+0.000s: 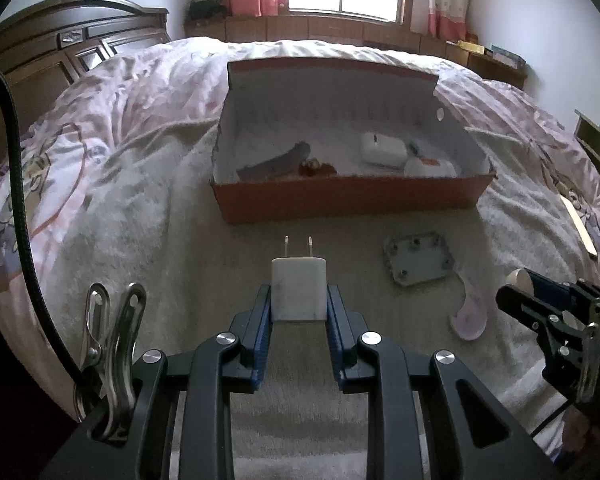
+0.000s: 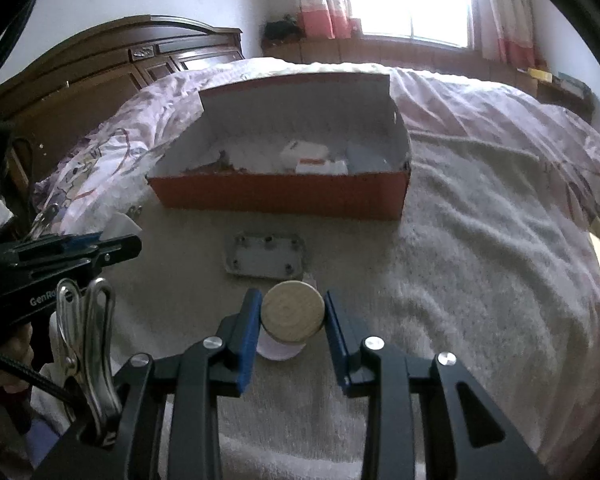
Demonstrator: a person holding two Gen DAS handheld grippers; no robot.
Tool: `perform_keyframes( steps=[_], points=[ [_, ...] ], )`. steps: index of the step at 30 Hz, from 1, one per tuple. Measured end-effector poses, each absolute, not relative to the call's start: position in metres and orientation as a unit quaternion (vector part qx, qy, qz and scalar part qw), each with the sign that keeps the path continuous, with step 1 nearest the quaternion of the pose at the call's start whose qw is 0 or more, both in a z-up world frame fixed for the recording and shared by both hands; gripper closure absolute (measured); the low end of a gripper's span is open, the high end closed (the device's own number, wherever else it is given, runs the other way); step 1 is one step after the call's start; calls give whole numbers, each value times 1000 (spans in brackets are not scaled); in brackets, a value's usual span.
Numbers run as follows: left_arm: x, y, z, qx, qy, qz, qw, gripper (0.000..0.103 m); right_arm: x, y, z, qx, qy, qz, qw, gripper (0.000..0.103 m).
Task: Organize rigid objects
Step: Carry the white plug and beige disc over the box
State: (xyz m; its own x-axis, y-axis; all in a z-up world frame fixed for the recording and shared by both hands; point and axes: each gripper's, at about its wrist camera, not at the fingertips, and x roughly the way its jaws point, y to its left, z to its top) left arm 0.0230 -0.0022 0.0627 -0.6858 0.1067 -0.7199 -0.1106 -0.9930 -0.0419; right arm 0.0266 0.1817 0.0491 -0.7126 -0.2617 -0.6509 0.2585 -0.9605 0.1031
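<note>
My left gripper (image 1: pixel 299 298) is shut on a white plug charger (image 1: pixel 299 290), prongs pointing toward the open orange box (image 1: pixel 348 198) ahead on the bed. My right gripper (image 2: pixel 293 312) is shut on a small jar with a round wooden lid (image 2: pixel 293 312); the jar's pale body shows below the lid. The box (image 2: pixel 280 196) holds several items, among them a white case (image 1: pixel 382 148) and a grey piece (image 1: pixel 276 162). A grey plate with screws (image 1: pixel 418 260) lies on the blanket in front of the box, also seen as the grey plate (image 2: pixel 266 258) from the right wrist.
A pink-and-white curved piece (image 1: pixel 470 316) lies right of the plate. The right gripper's body (image 1: pixel 560 316) shows at the right edge, the left one (image 2: pixel 60 256) at the left. A wooden headboard (image 1: pixel 60 52) stands left, a window sill behind.
</note>
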Motion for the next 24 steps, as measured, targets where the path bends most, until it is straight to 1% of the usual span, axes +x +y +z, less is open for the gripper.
perform_keyframes(
  steps=[11,24],
  points=[
    [1,-7,95,-369,-16,927,60,77,8,178,73,326,4,-933,151,70],
    [-36,-6,122,-350,-23,935,49,77,-38,179,95,310,-6,-939,146,70]
  ],
)
